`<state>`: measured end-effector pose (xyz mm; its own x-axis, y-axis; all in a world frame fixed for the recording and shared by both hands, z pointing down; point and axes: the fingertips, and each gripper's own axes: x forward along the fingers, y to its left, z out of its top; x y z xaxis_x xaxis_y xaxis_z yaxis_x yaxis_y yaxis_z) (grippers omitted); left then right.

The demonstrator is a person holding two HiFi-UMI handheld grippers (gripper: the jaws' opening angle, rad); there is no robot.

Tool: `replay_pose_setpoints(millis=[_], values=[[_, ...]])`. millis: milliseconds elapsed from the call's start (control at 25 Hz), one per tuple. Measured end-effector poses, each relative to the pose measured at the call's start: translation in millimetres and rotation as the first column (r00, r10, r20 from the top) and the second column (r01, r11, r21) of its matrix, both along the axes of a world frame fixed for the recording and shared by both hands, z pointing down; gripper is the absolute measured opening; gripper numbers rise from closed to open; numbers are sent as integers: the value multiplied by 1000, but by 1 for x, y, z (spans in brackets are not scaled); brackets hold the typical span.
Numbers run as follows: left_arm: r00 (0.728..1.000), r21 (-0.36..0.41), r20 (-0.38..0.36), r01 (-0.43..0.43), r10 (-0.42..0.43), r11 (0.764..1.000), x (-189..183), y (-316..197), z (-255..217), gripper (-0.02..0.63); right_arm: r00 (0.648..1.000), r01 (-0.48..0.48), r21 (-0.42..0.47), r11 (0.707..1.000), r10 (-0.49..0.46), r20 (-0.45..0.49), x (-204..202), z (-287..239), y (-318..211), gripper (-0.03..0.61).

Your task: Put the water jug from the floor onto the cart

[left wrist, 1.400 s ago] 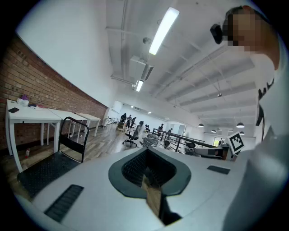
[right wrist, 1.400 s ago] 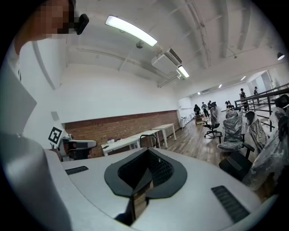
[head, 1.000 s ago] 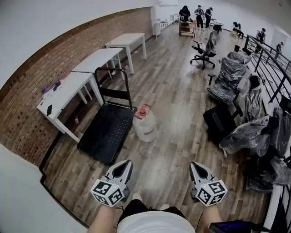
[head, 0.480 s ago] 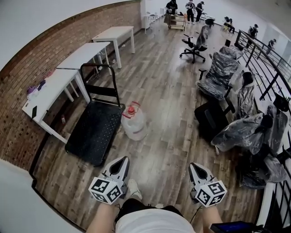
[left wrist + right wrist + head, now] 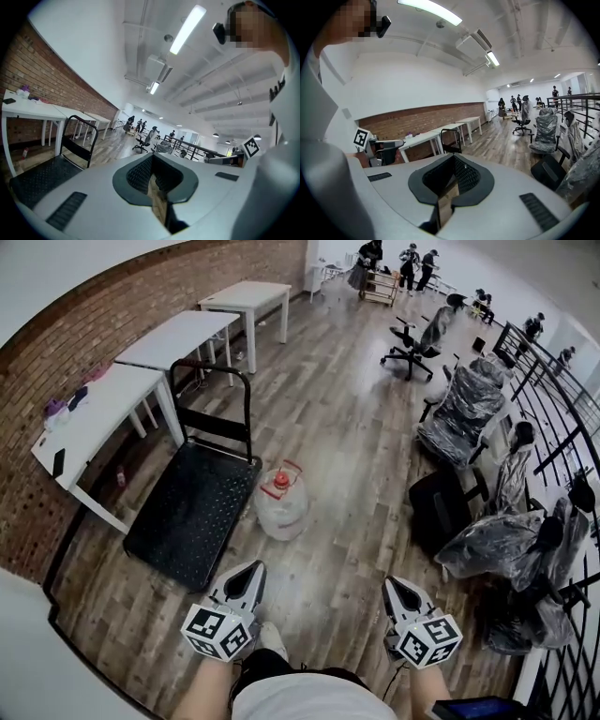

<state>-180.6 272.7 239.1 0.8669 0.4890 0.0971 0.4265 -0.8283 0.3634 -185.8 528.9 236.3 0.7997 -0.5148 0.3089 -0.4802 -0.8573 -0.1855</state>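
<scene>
Wood floor below — left claw and right claw point forward, near level, both closed, empty.

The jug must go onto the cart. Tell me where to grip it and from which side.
Take the water jug by the red handle at its neck, coming down from above on the near side. It stands upright on the floor, its round body looks too wide for the jaws, and the cart crowds its left.
</scene>
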Motion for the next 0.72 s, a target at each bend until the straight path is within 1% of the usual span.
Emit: replay_pose_setpoints(millis=[160,320,440,720], values=[[1000,24,-13,27,-27,999,29,-43,-2,-2,1000,24,14,1000,-24,-6,39,-3,-47,2],[999,32,-9,46,-46,998,49,-78,-3,-2,999,33,41,999,-33,-11,66,-8,-85,2],[999,32,-2,50,-50,998,61,-90,-1,-2,999,52,35,998,-52,-7,81,-9,-102,2],[998,20,26,59,-59,998,85,-100,12,-2,996,89,20,996,-89,3,116,-1,-123,2]])
